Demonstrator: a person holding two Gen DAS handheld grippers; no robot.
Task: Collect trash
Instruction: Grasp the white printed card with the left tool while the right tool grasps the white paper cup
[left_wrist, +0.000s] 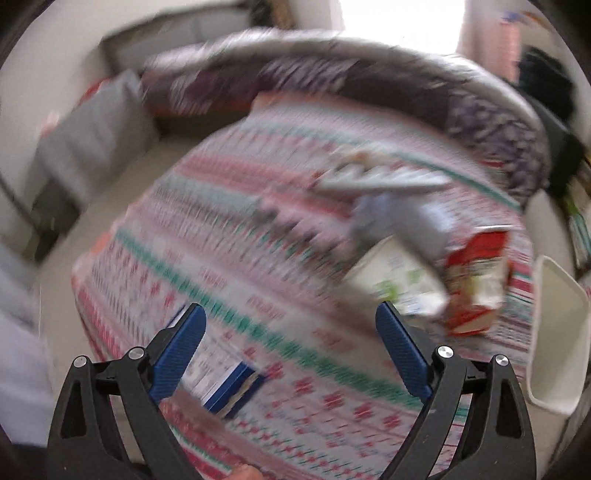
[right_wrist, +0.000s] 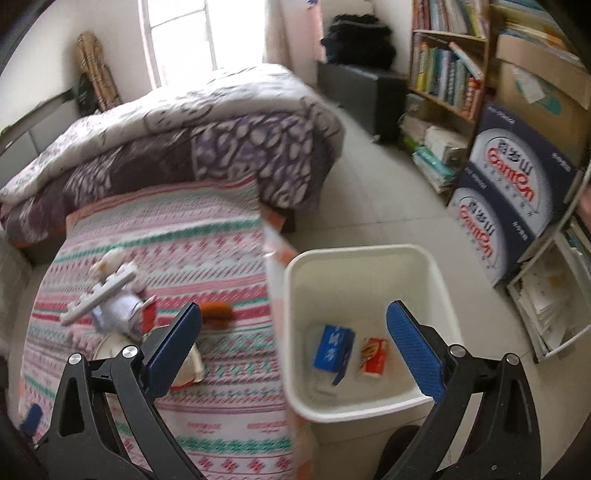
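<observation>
Both claws stand wide open with nothing between their blue pads. The right claw (right_wrist: 293, 345) hangs over the near rim of a white bin (right_wrist: 436, 280) that stands on the tiled floor just right of the bed (right_wrist: 192, 236). In the bin lie 2 pieces of trash side by side: a blue carton (right_wrist: 332, 349) on the left and a red wrapper (right_wrist: 373, 356) on the right. On the bed's striped cover, left of the bin, a white stuffed toy (right_wrist: 118, 302) lies with a pale flat stick (right_wrist: 99, 295) across it, and a brown scrap (right_wrist: 218, 313) lies nearer the bed's edge. The left claw (left_wrist: 291, 343) points down at the same cover; its view is badly blurred. A blue box (left_wrist: 231, 389) lies near its left finger, and a red packet (left_wrist: 476, 280) and a white carton (left_wrist: 402, 277) lie farther right, close to the bin (left_wrist: 557, 332).
</observation>
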